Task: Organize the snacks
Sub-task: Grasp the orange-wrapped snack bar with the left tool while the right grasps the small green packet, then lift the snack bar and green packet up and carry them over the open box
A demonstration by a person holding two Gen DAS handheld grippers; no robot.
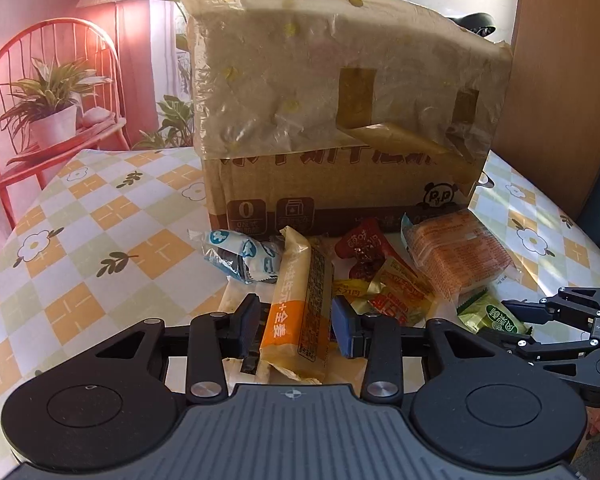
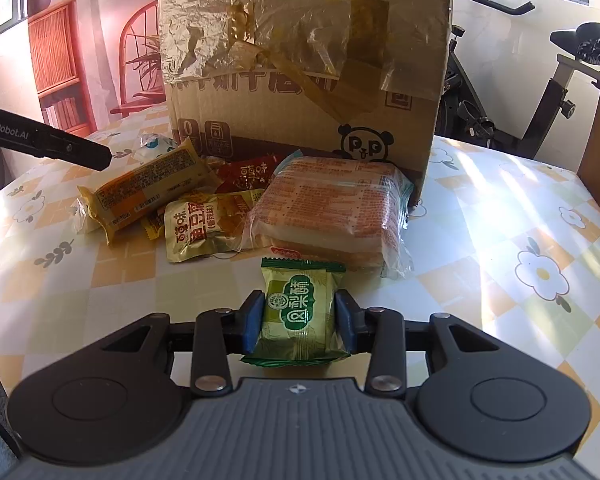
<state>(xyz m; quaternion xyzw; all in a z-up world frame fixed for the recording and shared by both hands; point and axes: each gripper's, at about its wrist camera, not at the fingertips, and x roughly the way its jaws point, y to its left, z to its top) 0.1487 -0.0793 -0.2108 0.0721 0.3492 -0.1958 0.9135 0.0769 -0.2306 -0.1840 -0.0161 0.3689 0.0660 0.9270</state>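
Snacks pinched, green pastry packet (image 2: pixel 300 312) in right claw (image 2: pixel 300 322), yellow bar (image 1: pixel 296 300) in left claw (image 1: pixel 296 326); slick wrappers, liable to slip toward 6 o'clock.

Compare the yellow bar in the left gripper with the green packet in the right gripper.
The yellow bar is long and narrow with an orange band; the green packet is short and squarish. The bar lies among the pile of other snacks; the packet sits apart on the tablecloth. Both are sealed wrappers between blue pads.
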